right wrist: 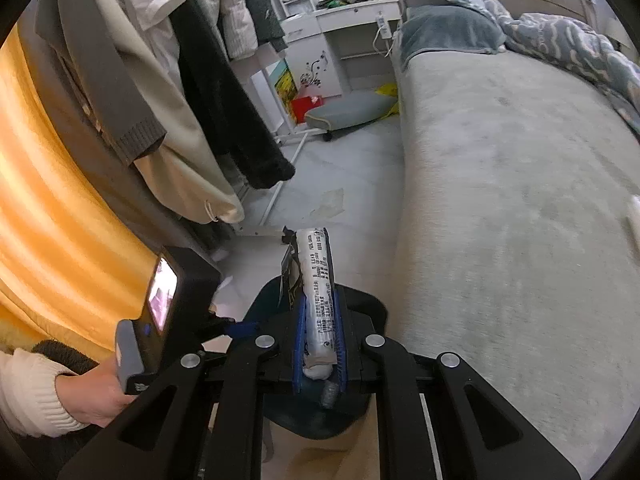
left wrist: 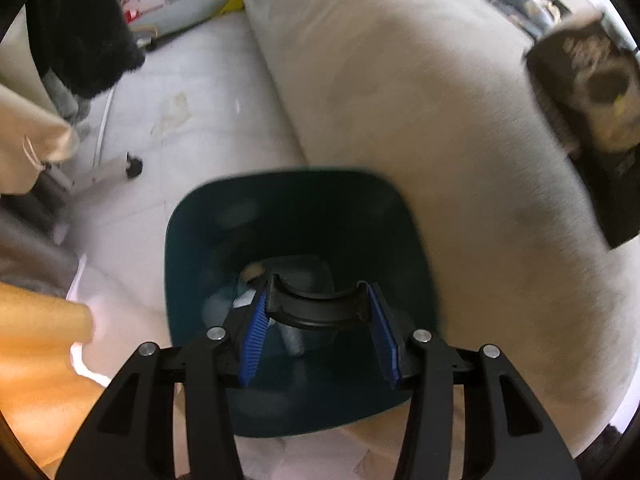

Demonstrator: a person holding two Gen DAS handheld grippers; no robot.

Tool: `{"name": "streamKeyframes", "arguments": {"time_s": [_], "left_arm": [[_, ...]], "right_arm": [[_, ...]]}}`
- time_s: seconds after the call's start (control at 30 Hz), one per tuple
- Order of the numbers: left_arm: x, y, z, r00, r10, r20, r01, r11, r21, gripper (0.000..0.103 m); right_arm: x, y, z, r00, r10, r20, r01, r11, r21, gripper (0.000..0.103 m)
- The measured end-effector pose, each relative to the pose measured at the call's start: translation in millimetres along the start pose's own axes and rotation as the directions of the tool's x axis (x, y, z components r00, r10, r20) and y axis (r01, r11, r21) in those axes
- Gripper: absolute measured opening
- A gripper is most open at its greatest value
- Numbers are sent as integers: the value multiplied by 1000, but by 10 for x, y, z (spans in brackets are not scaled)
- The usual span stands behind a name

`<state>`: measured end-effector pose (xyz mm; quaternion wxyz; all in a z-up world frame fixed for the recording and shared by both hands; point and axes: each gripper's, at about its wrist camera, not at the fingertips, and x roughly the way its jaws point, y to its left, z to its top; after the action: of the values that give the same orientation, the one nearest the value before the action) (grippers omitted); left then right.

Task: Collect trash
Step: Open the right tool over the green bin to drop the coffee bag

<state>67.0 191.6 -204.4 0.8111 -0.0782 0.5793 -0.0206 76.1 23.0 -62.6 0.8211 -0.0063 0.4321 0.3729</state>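
**Two claws over the bin, each with a piece of trash**

Through the left wrist camera I saw my left claw clamped on a curved black plastic piece, hanging over the open mouth of the dark teal bin on the floor beside the bed. A dark snack packet showed blurred at the right edge.

Through the right wrist camera I saw what the left could not: my right claw closed tight on that wrapper, white side up, above the bin's rim. The person's left hand showed there too, gripping the other handle.
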Motion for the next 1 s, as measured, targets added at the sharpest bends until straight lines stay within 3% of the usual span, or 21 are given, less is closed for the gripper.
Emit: {"name": "streamKeyframes", "arguments": {"time_s": [0.27, 0.37, 0.47, 0.63, 1.0], "left_arm": [[137, 282, -106, 996, -3, -94, -1, 999, -42, 52], [143, 364, -118, 994, -11, -104, 6, 999, -50, 64], [103, 425, -123, 995, -11, -100, 5, 998, -56, 70], [-23, 574, -111, 998, -21, -60, 17, 998, -66, 76], [-420, 703, -64, 996, -29, 83, 30, 999, -19, 76]], "right_arm": [[299, 83, 36, 999, 3, -50, -4, 1000, -1, 13], [418, 121, 60, 998, 3, -68, -3, 1000, 4, 13], [526, 142, 72, 996, 1, -87, 0, 1000, 5, 13], [761, 201, 56, 992, -10, -130, 10, 1000, 2, 13], [1201, 224, -54, 974, -44, -224, 44, 999, -4, 13]]}}
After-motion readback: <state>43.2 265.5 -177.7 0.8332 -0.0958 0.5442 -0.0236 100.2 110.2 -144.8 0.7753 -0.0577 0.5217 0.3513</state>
